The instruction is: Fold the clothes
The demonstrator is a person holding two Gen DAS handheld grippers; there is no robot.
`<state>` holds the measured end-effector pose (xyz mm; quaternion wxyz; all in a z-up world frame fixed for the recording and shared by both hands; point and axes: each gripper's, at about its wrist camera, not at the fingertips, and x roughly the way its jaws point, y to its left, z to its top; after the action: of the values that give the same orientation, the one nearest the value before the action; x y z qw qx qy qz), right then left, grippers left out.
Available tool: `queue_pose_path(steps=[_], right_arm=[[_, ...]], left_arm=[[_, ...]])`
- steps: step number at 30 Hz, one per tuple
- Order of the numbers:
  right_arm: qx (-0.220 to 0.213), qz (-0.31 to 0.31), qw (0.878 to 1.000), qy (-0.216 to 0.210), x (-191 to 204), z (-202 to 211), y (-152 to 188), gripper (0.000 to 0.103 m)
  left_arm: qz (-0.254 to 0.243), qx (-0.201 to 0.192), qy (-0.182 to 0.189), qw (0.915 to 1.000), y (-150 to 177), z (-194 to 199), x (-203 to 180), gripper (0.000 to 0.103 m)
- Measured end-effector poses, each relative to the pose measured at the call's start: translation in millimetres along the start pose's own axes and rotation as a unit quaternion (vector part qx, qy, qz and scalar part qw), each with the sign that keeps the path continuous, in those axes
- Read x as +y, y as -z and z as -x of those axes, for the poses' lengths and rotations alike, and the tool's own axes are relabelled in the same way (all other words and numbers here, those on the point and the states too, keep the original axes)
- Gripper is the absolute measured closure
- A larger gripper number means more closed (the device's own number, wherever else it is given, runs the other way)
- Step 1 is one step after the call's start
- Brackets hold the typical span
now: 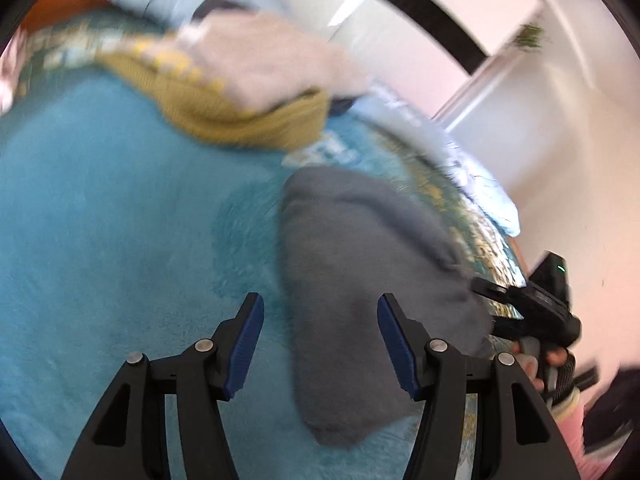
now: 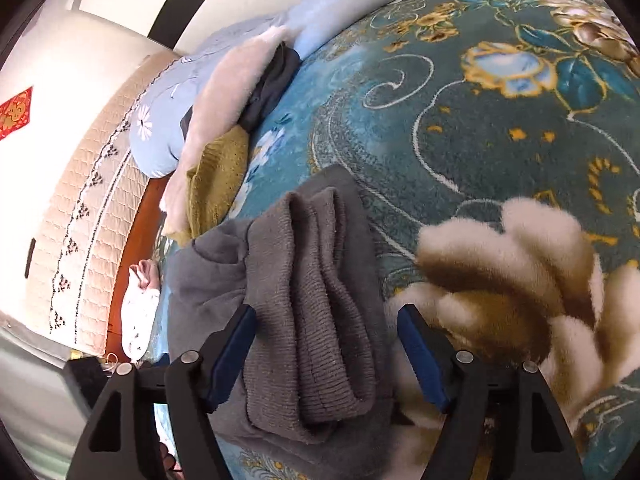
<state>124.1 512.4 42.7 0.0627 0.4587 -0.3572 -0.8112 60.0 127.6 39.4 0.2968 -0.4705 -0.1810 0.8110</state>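
Note:
A folded grey garment (image 1: 360, 260) lies on the teal blanket (image 1: 120, 220), its ribbed knit hem (image 2: 312, 280) turned up on top. My left gripper (image 1: 320, 312) hovers open over the garment's near-left edge, with cloth below the gap and nothing pinched. My right gripper (image 2: 326, 312) is open too, its blue pads (image 2: 236, 344) standing on either side of the ribbed hem without closing on it. The left wrist view, which is blurred, also shows the right gripper (image 1: 490, 306) at the garment's right edge, held by a hand (image 1: 556, 356).
A pile of folded clothes sits at the bed's far side: a mustard knit (image 2: 218, 188) under a pale pink fluffy piece (image 2: 228, 88), with a dark item behind. A blue floral pillow (image 2: 160, 132) and quilted bed edge (image 2: 92, 216) lie beyond. The blanket's flower pattern (image 2: 500, 272) fills the right.

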Motion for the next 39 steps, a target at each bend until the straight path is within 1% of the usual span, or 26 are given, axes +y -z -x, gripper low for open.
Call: queue_pose_path(steps=[1, 2, 3, 5, 8, 11, 15, 19, 22, 24, 25, 26, 27, 28, 30, 33, 39], right_arm=[[0.001, 0.001, 1.000, 0.001, 1, -1, 0, 0.026], [0.002, 0.003, 1.000, 0.002, 1, -2, -1, 0.026], [0.005, 0.004, 1.000, 0.001, 1, -2, -2, 0.026], [0.013, -0.003, 1.000, -0.008, 0, -3, -3, 0.026], [0.031, -0.010, 0.999, -0.031, -3, -5, -3, 0.026], [0.047, -0.001, 0.998, -0.042, 1, -7, -2, 0.025], [0.045, 0.003, 0.998, -0.040, 3, -9, -1, 0.025], [0.037, 0.008, 0.999, -0.036, 2, -11, -1, 0.025], [0.032, 0.039, 0.999, -0.010, 12, -13, 3, 0.029], [0.027, 0.043, 0.999, -0.004, 13, -13, 4, 0.040], [0.024, 0.044, 0.999, -0.002, 13, -12, 4, 0.042], [0.021, 0.041, 0.999, -0.006, 12, -11, 4, 0.047], [0.018, 0.038, 0.999, -0.012, 11, -10, 4, 0.052], [0.016, 0.035, 0.999, -0.018, 9, -9, 3, 0.054], [0.009, 0.040, 0.999, -0.023, 11, -6, 4, 0.060], [-0.005, 0.058, 0.998, -0.027, 19, -2, 6, 0.063], [-0.029, 0.077, 0.996, -0.047, 27, 8, 9, 0.065]], left_arm=[[0.018, 0.012, 0.008, 0.9997, -2, -8, 5, 0.043], [0.044, 0.028, 0.036, 0.9980, -6, -18, 10, 0.043], [0.056, 0.034, 0.053, 0.9964, -8, -23, 12, 0.043], [0.070, 0.053, 0.075, 0.9933, -16, -34, 11, 0.043], [0.056, 0.076, 0.061, 0.9936, -22, -47, 3, 0.042], [0.055, 0.071, 0.069, 0.9936, -19, -49, 2, 0.041], [0.068, 0.065, 0.087, 0.9917, -17, -47, 9, 0.041], [0.069, 0.059, 0.085, 0.9922, -15, -45, 10, 0.041], [0.060, 0.054, 0.075, 0.9939, -13, -45, 6, 0.041], [0.059, 0.048, 0.075, 0.9943, -12, -42, 6, 0.042], [0.058, 0.045, 0.075, 0.9945, -11, -41, 6, 0.042], [0.057, 0.042, 0.075, 0.9946, -10, -40, 6, 0.042], [0.057, 0.039, 0.075, 0.9948, -9, -39, 6, 0.045], [0.056, 0.036, 0.075, 0.9949, -8, -38, 6, 0.047], [0.055, 0.031, 0.075, 0.9952, -6, -35, 5, 0.056], [0.047, 0.019, 0.078, 0.9957, -4, -31, 4, 0.063], [0.040, 0.009, 0.087, 0.9954, -6, -22, 5, 0.070]])
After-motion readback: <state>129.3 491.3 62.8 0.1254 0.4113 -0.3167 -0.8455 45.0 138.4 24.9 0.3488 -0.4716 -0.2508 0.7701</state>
